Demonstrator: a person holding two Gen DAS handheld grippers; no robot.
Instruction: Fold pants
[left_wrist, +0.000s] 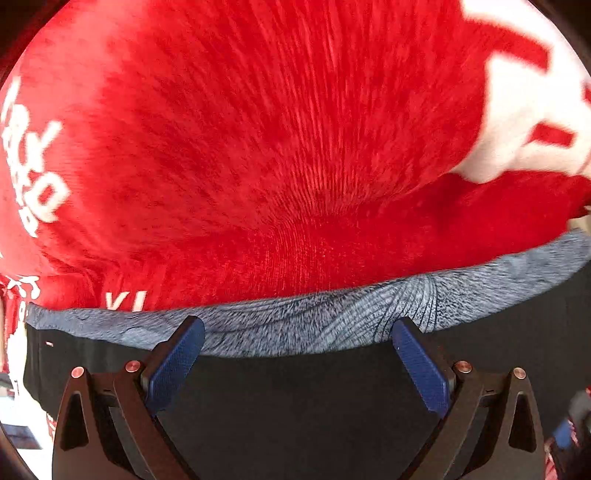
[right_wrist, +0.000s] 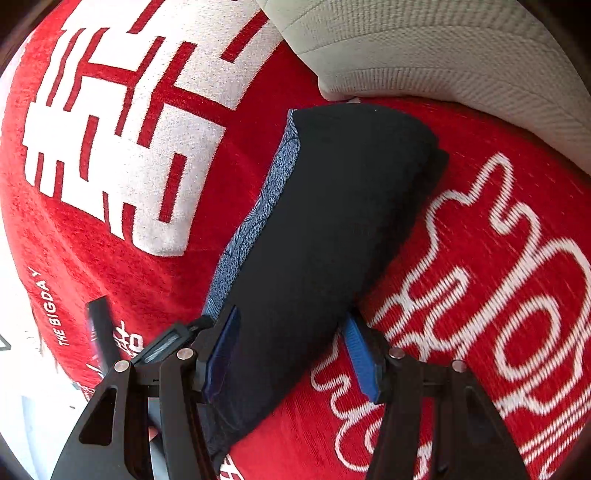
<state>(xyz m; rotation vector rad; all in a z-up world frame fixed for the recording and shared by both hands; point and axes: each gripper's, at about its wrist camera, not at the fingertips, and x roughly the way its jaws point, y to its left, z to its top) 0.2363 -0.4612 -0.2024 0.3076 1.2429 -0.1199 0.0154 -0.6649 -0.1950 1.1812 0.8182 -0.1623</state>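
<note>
We see red blanket (left_wrist: 258, 129) smeared by motion blur in left wrist view; white lettering (left_wrist: 33, 166) at its left edge unreadable, cut by frame. Black pants (right_wrist: 332, 221) run under right hand-held gripper (right_wrist: 291, 354), near end hidden. Cream cushion (right_wrist: 443, 48) cropped at top. We cannot identify dark strip (right_wrist: 99, 325) at lower left.

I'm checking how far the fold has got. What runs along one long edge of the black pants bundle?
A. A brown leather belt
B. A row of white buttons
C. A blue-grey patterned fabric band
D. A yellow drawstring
C: the right wrist view shows a blue-grey patterned band running along the left edge of the folded black pants lying on the red blanket.
</note>
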